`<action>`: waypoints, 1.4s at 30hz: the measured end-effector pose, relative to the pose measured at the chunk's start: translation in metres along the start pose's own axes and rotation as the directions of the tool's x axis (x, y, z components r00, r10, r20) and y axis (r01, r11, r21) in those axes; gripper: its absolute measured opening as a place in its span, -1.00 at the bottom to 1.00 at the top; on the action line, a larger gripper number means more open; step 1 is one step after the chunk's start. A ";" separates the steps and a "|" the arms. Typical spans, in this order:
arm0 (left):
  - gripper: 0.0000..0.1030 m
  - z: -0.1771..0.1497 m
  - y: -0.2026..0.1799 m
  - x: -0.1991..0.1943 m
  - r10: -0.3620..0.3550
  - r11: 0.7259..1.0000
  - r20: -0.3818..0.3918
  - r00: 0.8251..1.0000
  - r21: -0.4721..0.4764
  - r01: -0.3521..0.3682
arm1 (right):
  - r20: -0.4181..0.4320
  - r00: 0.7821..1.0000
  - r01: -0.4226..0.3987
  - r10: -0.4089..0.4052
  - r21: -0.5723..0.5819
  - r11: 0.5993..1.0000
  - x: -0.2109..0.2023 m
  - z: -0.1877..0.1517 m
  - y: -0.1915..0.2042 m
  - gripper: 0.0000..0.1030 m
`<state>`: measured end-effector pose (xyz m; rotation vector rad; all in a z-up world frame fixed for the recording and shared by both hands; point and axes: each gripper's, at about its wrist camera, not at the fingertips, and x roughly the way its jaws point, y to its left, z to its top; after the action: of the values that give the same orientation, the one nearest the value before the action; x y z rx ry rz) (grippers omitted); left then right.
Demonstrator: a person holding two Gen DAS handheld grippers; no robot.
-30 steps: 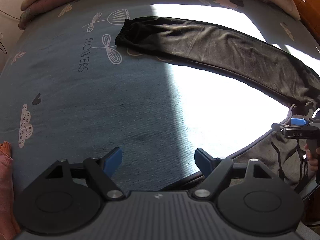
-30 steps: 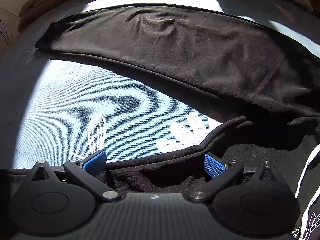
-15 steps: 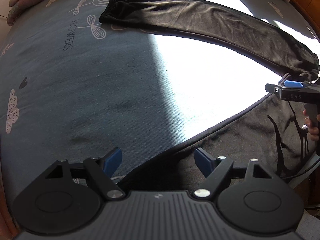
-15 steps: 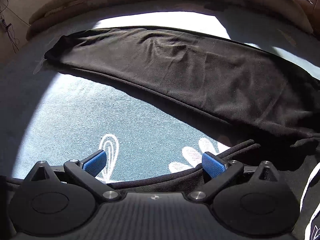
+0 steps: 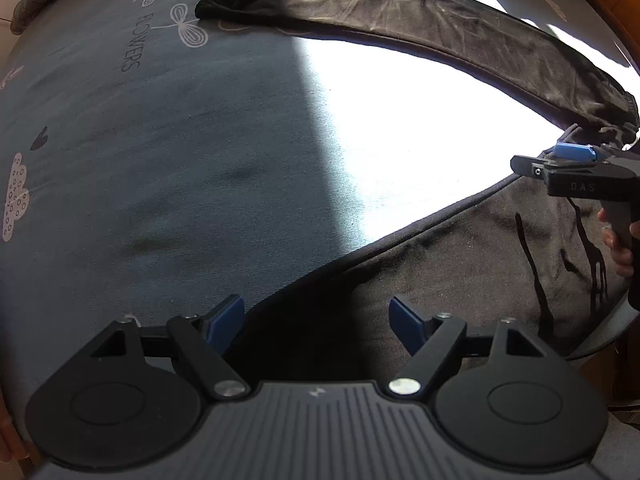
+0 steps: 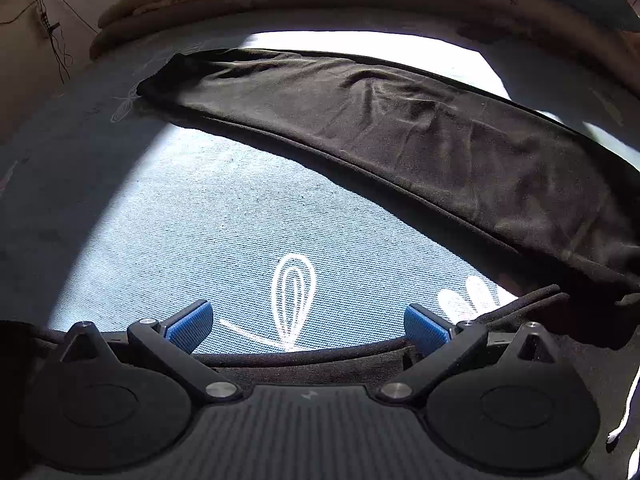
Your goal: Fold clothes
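The black trousers [image 5: 460,248] lie spread on the blue printed bedsheet [image 5: 160,152], one leg stretched across the far side, the nearer part under your claws.

Left wrist view: a second ago your left claw [image 5: 316,320] looked down on bare sheet with only a corner of cloth at the right; now the nearer leg's edge runs diagonally up from between its fingers, and dark fabric fills the gap below them. You have brought the claw over the cloth and lower. Its jaws stand wide, as before, and pinch nothing yet. At the right edge your right claw [image 5: 560,160] has climbed in the picture and sits near the waist [image 5: 592,128], your hand [image 5: 618,248] on its handle.

Right wrist view: earlier the cloth edge bunched between the right claw's [image 6: 308,322] fingers; now it lies lower, along their base, and printed sheet shows between the blue pads [image 6: 188,320]. The jaws are wide and hold nothing. The far leg [image 6: 400,128] lies flat and unmoved.

That likely puts you at the approach for a first fold, with both grips not yet taken.
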<state>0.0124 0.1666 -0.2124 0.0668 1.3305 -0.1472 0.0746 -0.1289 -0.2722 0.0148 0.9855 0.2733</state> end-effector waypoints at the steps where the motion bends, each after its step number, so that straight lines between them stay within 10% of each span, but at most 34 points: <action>1: 0.55 -0.001 0.001 0.000 -0.004 1.000 0.000 1.000 -0.006 0.004 | -0.012 1.000 -0.002 0.003 0.022 1.000 -0.006 -0.006 -0.001 1.00; 21: 0.55 -0.009 0.004 0.009 -0.060 0.994 -0.008 0.998 -0.095 0.059 | -0.141 0.984 0.107 -0.108 -0.018 0.994 0.009 -0.042 0.023 1.00; 30: 0.55 -0.003 -0.009 0.005 -0.070 0.998 -0.003 0.998 -0.001 0.070 | -0.091 0.995 0.064 -0.049 0.162 0.985 -0.072 -0.050 -0.036 0.81; 35: 0.55 0.002 -0.018 0.008 -0.095 0.995 -0.007 0.995 0.038 0.095 | -0.191 0.959 0.185 -0.211 -0.143 0.972 -0.090 -0.061 -0.078 0.27; 42: 0.55 0.006 -0.051 0.015 -0.094 0.994 -0.017 0.995 0.048 0.094 | -0.300 0.914 0.034 -0.275 -0.618 0.785 -0.078 -0.086 -0.103 -0.51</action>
<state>0.0141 0.1148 -0.2238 0.0468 1.3458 -0.2595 -0.0139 -0.2560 -0.2699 -0.7350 1.2364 0.4383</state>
